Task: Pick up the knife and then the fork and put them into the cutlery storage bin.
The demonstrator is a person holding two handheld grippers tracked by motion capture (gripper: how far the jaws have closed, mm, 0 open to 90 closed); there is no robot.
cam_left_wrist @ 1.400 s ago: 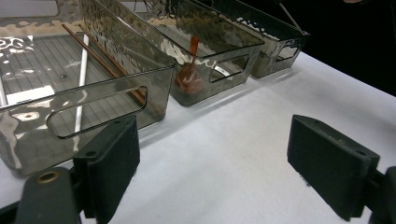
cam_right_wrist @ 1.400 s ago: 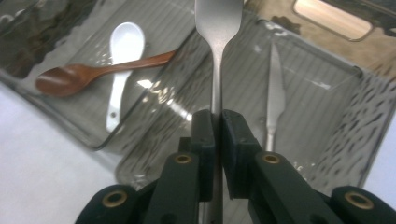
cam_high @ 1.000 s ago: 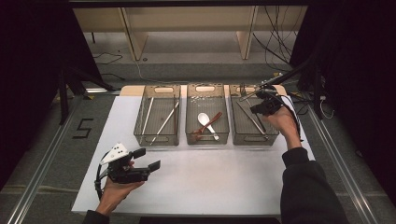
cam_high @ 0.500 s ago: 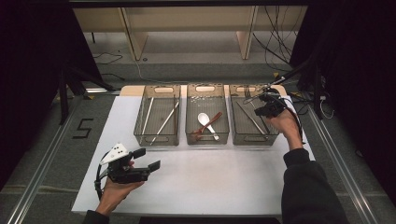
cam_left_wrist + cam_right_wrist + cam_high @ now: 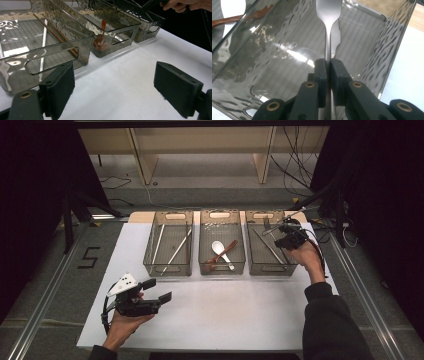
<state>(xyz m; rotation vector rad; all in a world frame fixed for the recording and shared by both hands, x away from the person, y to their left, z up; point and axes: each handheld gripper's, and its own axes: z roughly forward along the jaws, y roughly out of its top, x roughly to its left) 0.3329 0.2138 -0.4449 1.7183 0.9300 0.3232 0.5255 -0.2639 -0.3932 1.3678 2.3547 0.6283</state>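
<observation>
One fork [image 5: 329, 30] pinched in right gripper [image 5: 328, 68], long axis straight ahead of jaws, over right bin [image 5: 372, 57]; left gripper [image 5: 113, 92] spread, far.

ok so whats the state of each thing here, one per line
right gripper: shut on a metal fork, over the right bin
fork: clamped by its handle, above the bin floor
left gripper: open, nothing between its jaws
right bin: one utensil lying inside
middle bin: two spoons inside
</observation>
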